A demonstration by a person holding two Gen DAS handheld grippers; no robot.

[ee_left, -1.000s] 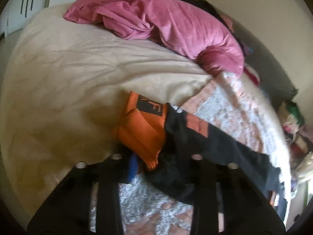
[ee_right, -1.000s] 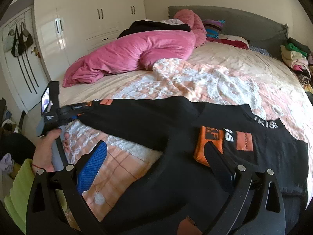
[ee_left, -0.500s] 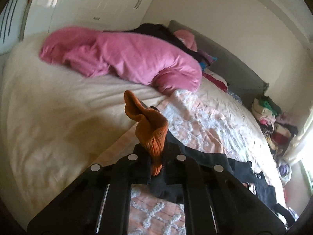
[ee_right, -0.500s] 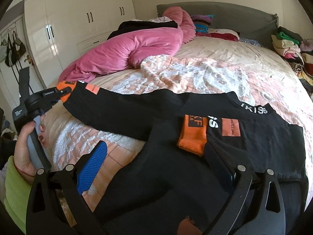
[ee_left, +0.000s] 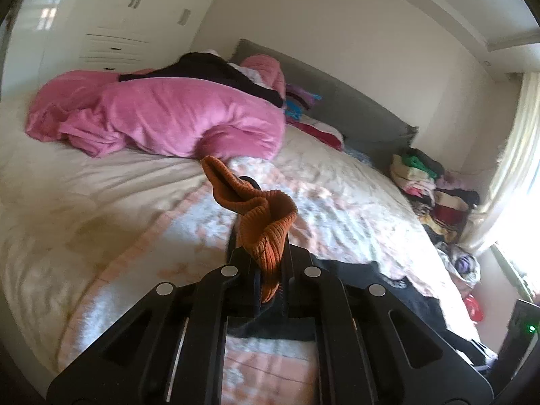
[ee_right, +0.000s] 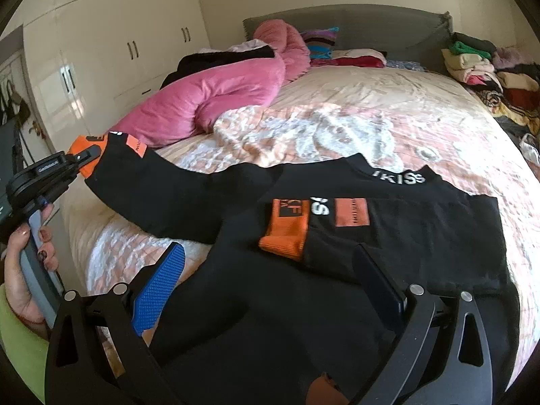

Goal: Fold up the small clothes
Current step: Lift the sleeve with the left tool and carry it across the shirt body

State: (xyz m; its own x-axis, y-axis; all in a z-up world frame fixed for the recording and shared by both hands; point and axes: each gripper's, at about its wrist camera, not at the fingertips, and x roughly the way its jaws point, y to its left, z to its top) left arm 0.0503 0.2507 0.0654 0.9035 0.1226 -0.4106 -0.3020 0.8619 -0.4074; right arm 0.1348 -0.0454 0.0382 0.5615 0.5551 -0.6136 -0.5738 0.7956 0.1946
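A black long-sleeved top (ee_right: 303,303) with orange cuffs lies spread on the bed. Its right sleeve is folded across the chest, orange cuff (ee_right: 287,233) resting on the body. My left gripper (ee_left: 266,266) is shut on the other sleeve's orange cuff (ee_left: 263,222) and holds it lifted off the bed; in the right wrist view it (ee_right: 81,162) shows at the far left with the sleeve (ee_right: 175,199) stretched out. My right gripper (ee_right: 266,270) is open and empty, just above the top's lower body.
A pink duvet (ee_right: 216,94) and a dark garment are bunched at the bed's far left. Piles of clothes (ee_right: 489,67) sit at the right by the grey headboard. A peach-and-white patterned bedspread (ee_right: 337,128) covers the bed. White wardrobes (ee_right: 101,50) stand behind.
My left gripper closed on the orange cuff and lifted it, pulling the sleeve out to the left and up. My right gripper stayed open and moved slightly over the top.
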